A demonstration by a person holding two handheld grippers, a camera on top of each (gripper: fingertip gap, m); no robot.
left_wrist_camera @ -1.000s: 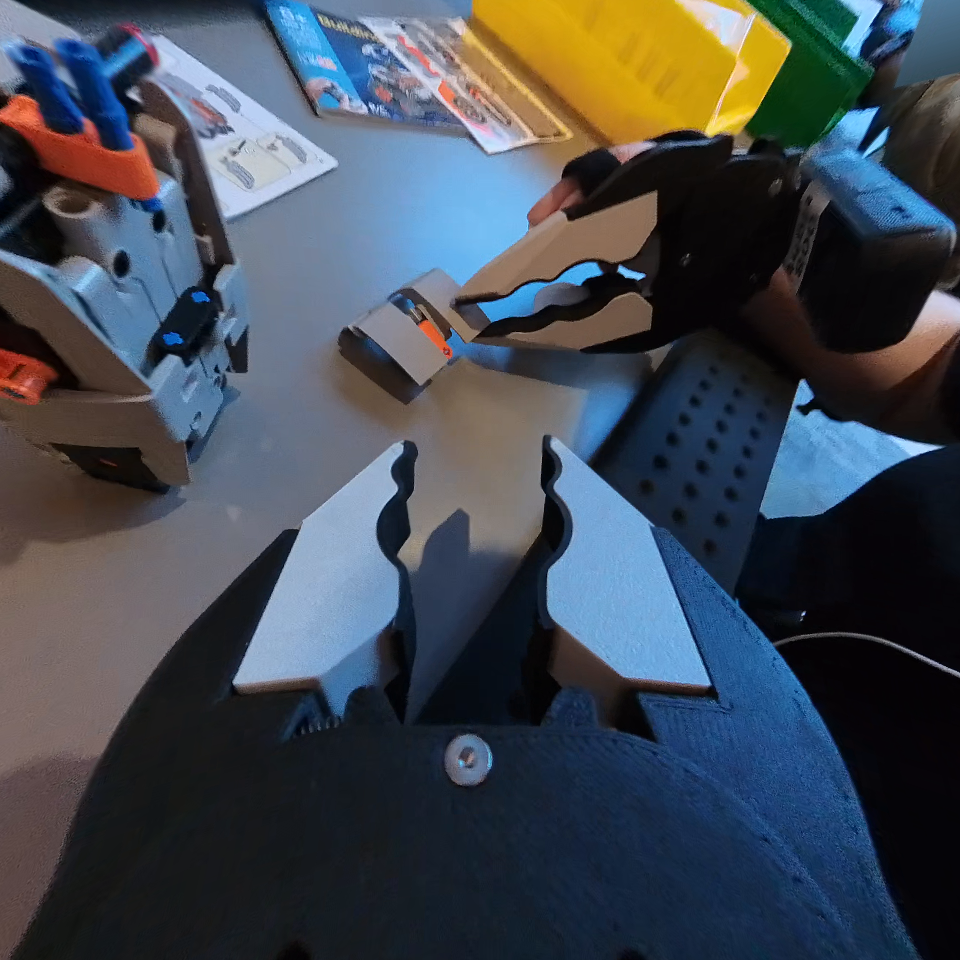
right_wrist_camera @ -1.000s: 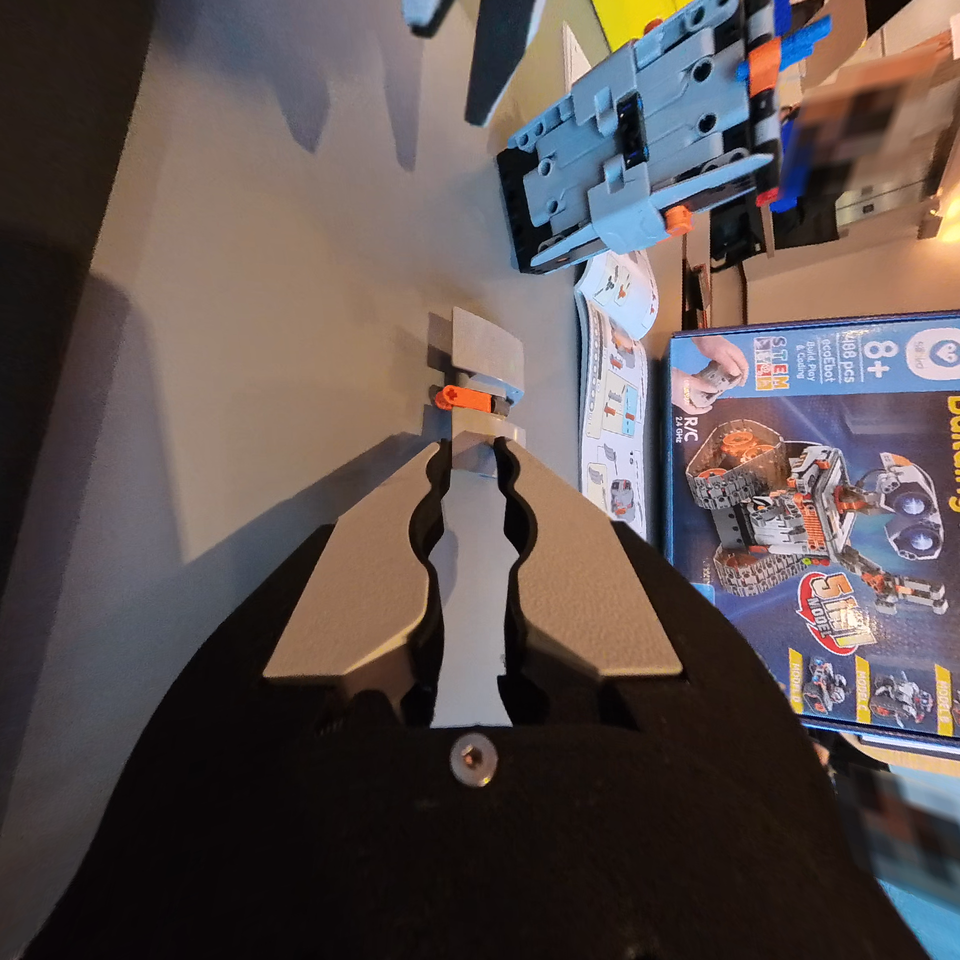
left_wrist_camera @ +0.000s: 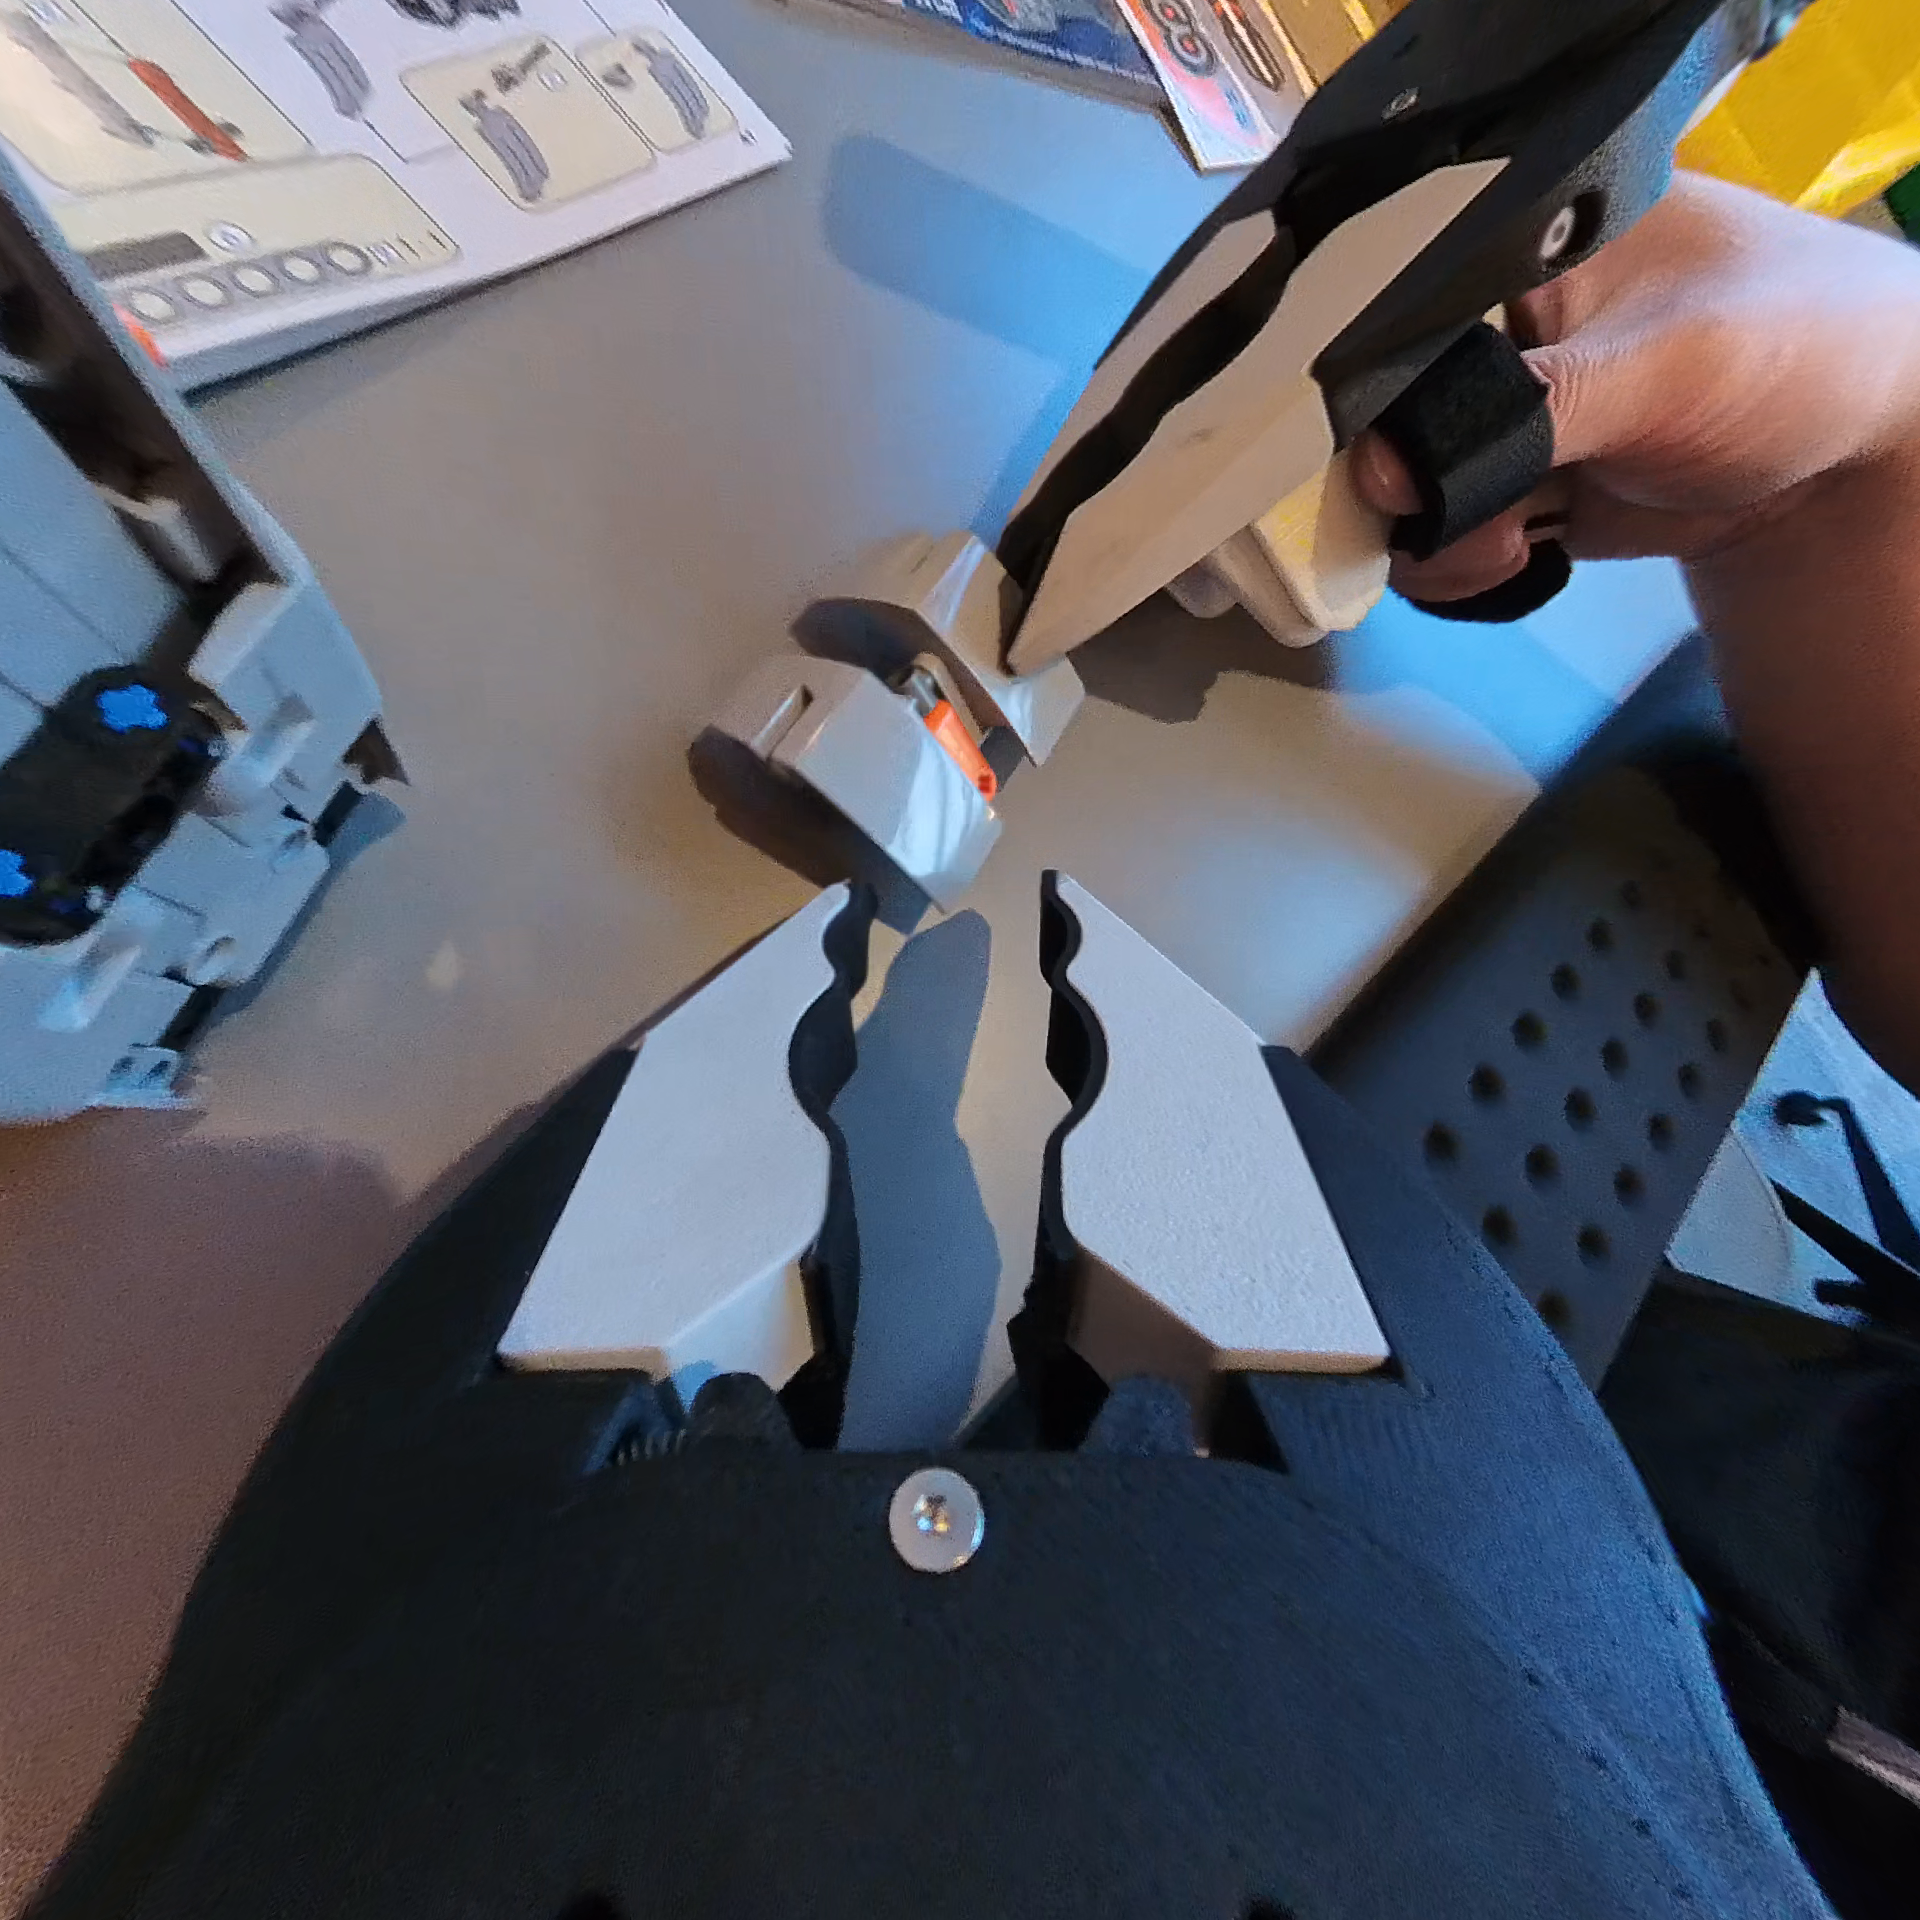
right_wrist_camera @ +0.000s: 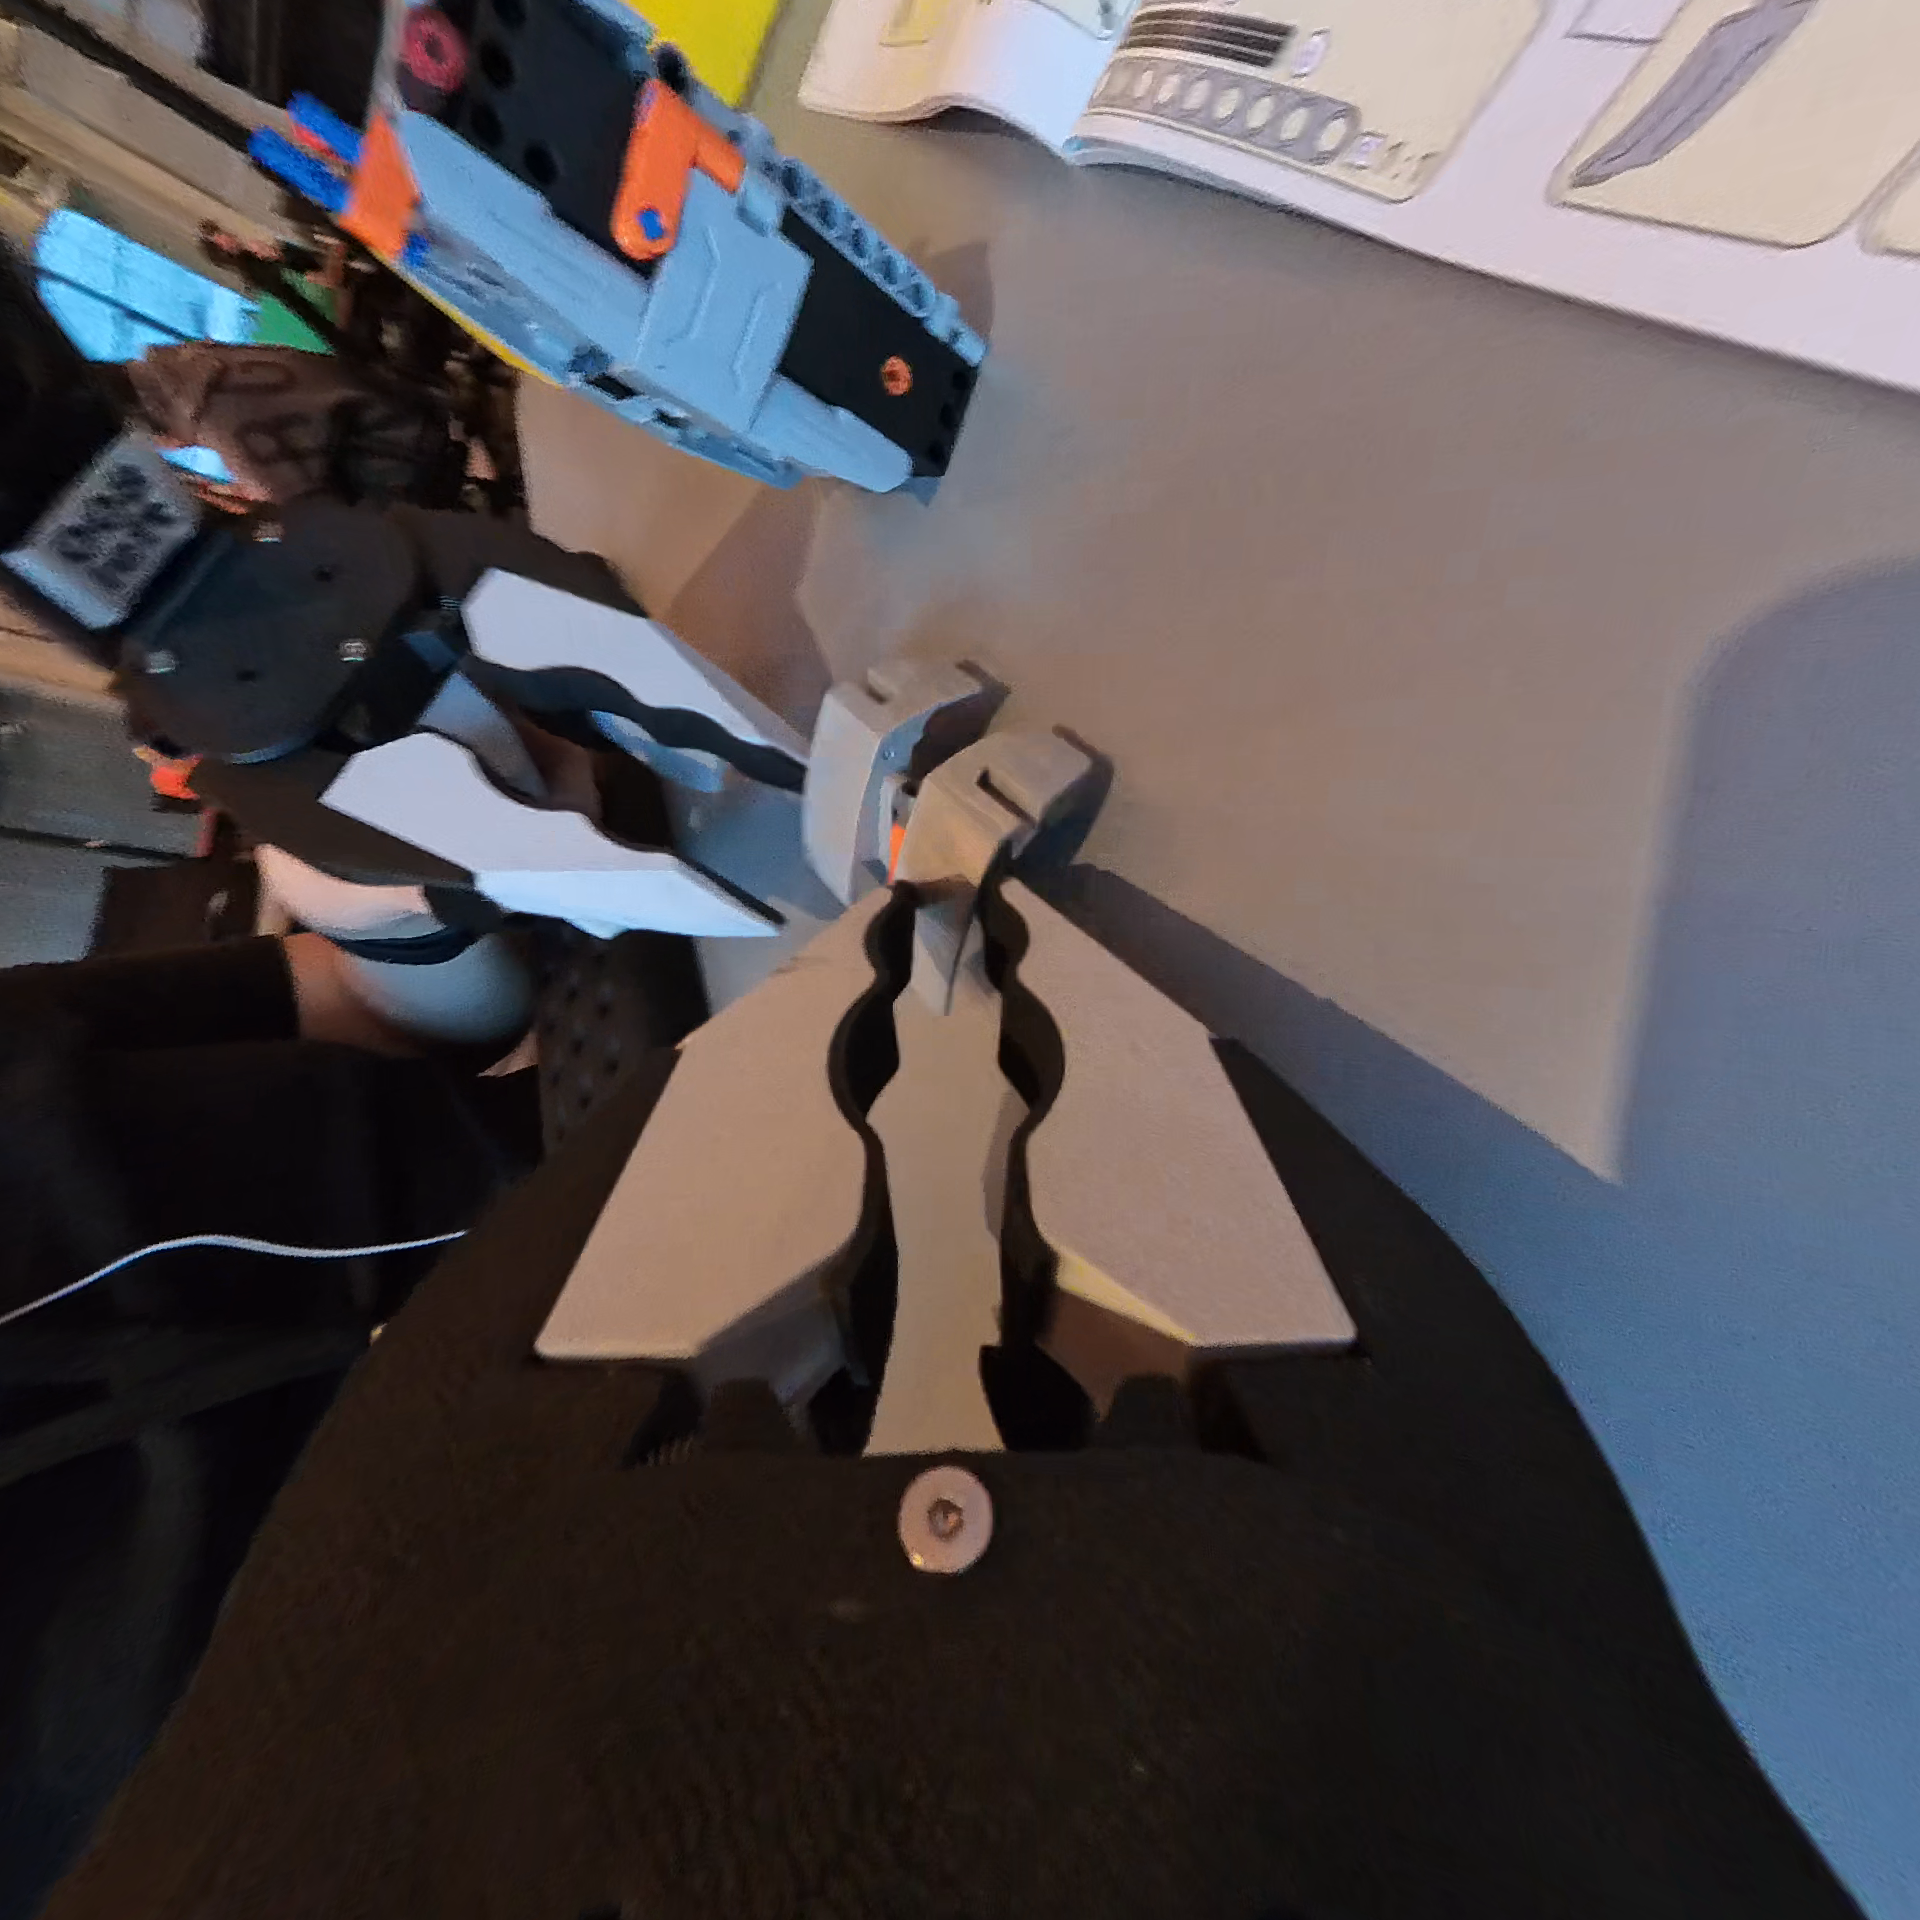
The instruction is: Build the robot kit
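A: Grey part: small block assembly, two curved grey shells joined round an orange pin. Location: grey table, between both grippers.

B: Right gripper?

A: Pinching. Its fingers are closed on the grey tab at the near end of the part, seen from its own camera; the tab sits between the tips, not deeper in the throat. From the left camera the same gripper comes down steeply from the upper right, tips on the far shell.

B: Left gripper?

A: Fingers spread, nothing between them. The near shell lies just ahead of the tips, close to the left-hand finger; contact cannot be told.

B: Axis?

A: The part's long axis runs roughly from one gripper to the other: right holds one end, left faces the free end. Whether the part rests on the table or is lifted slightly, I cannot tell.

B: Surroundings?

A: Larger model, grey, black, blue and orange, to the left of the left gripper, well apart from the part. Instruction sheet beyond it. Perforated black panel at the right edge. Hand on the right gripper's grip.
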